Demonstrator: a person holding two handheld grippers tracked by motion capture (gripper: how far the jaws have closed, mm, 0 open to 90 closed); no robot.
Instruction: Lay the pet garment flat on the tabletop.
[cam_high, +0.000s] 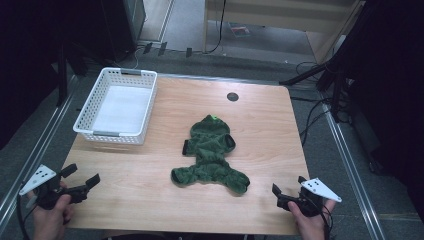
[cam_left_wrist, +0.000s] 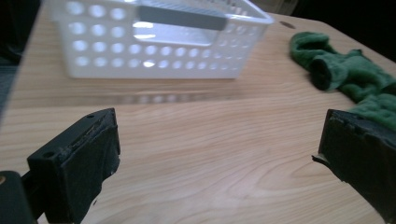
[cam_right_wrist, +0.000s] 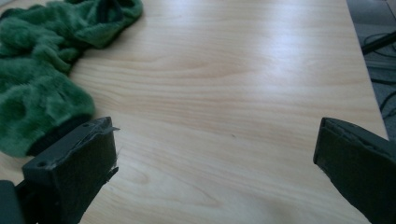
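At the bottom corners of the high view, the left gripper (cam_high: 81, 177) and right gripper (cam_high: 289, 188) wait with jaws wide apart, holding nothing. The fuzzy green pet suit (cam_high: 211, 152) lies mid-frame. Probably best: pinch its edges, then lift toward the white basket (cam_high: 149, 107) at upper left.

We see a wood-grain table (cam_high: 260, 135) with 2 things lying on it: a white perforated basket (cam_high: 120, 104) at the far left corner, and a green fuzzy garment (cam_high: 210, 150) spread flat near centre, well apart from the basket. Dark round grommet (cam_high: 232, 96) near the far edge.
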